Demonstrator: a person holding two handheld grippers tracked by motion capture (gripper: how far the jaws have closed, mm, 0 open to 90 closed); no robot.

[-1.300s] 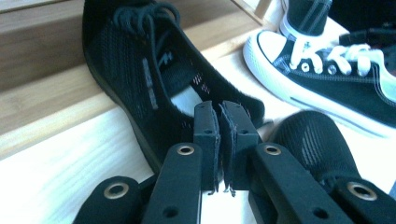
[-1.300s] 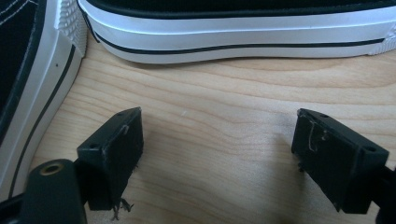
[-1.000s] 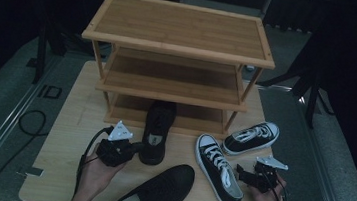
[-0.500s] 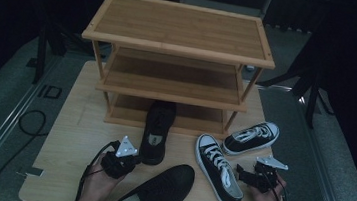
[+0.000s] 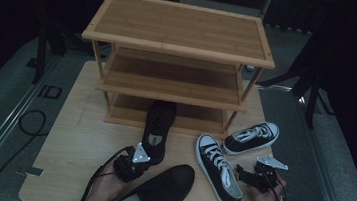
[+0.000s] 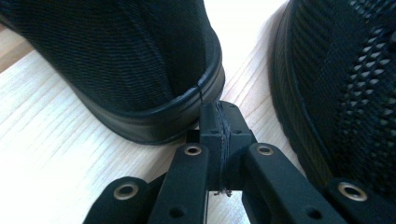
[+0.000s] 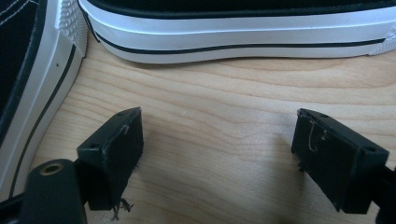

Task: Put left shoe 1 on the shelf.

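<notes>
Your left gripper (image 5: 147, 153) pressed together and empty, its tips at the black slip-on shoe's (image 6: 140, 70) heel, your right gripper (image 7: 217, 154) spread apart.

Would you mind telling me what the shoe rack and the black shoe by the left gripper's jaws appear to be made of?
The shoe rack looks like bamboo or light wood with a smooth, sealed finish: fine straight grain runs along its shelves. The black shoe seems to have a woven fabric upper, given its ribbed weave, over a smooth, slightly glossy sole rim, probably rubber.

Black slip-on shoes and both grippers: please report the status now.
Left gripper shut, empty, tips at heel of black slip-on. Right gripper open, empty, beside sneakers. Second slip-on close at its side.
</notes>
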